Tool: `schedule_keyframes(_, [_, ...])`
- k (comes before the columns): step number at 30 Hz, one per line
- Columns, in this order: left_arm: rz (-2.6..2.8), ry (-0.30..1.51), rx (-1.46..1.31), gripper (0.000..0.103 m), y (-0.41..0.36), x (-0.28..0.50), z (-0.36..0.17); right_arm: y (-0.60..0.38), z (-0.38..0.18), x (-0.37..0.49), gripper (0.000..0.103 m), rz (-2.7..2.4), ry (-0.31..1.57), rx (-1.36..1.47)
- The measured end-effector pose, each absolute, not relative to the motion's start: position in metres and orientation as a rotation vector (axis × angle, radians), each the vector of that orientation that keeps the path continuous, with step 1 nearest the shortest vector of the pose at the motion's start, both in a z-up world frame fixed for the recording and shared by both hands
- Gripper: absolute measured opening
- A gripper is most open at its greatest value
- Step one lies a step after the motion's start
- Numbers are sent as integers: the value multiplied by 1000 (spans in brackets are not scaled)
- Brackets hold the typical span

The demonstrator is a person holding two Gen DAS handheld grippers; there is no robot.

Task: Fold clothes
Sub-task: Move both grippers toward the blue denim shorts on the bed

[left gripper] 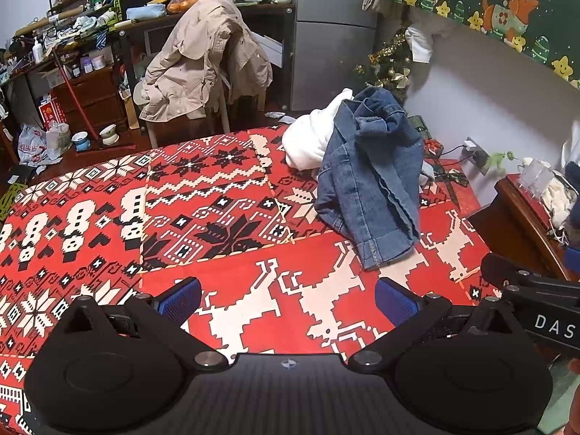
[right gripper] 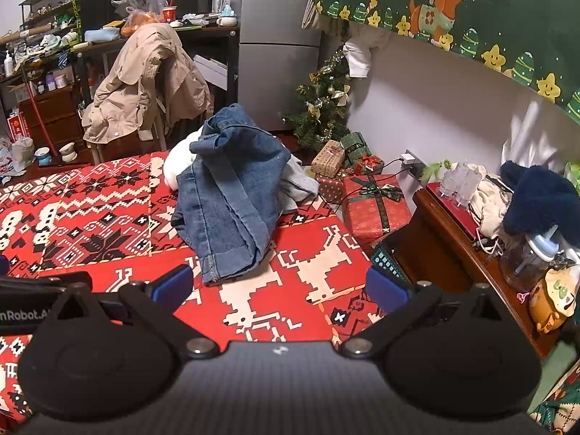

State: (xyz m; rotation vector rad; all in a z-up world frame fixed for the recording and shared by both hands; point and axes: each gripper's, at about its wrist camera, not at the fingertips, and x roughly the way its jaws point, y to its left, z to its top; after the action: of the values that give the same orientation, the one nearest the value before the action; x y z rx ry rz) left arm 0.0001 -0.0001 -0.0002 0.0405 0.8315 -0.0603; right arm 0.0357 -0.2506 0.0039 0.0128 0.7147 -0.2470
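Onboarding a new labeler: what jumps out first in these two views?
The red patterned bedspread fills both views. A crumpled denim jacket lies heaped on its far side, partly over a white garment. Both grippers, left and right, hover open and empty over the bedspread, short of the jacket; a beige coat hangs over a chair behind.

bed cover (left gripper: pixel 224 195): red, black-and-white knit pattern, under and ahead of tongs | chair (right gripper: pixel 145 83): far ahead-left, tan coat draped over | fridge (right gripper: pixel 275 50): grey, far ahead | Christmas tree (right gripper: pixel 322 105): ahead-right by white wall (right gripper: pixel 427 108) | nightstand (right gripper: pixel 467 246): dark wood, right | shelves (left gripper: pixel 72 18): cluttered, far left
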Motion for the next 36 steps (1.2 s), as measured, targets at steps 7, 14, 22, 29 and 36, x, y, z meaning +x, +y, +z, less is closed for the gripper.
schedule_keyframes(7, [-86,837,33,103,-1,3,-4,-254,0,35,102,-264,708,5])
schedule_keyframes(14, [-80,826,72,103,-8,1,-7,-262,-3,35,102,-283,698,21])
schedule_keyframes(22, [-77,785,60,102,-11,3,-11,-269,-10,38,102,-289,703,26])
schedule_keyframes(29, [-92,795,71,102,-17,14,-24,-274,-22,42,102,-282,702,27])
schedule_keyframes(36, [-236,811,85,102,-28,31,-39,-293,-38,55,102,-340,697,58])
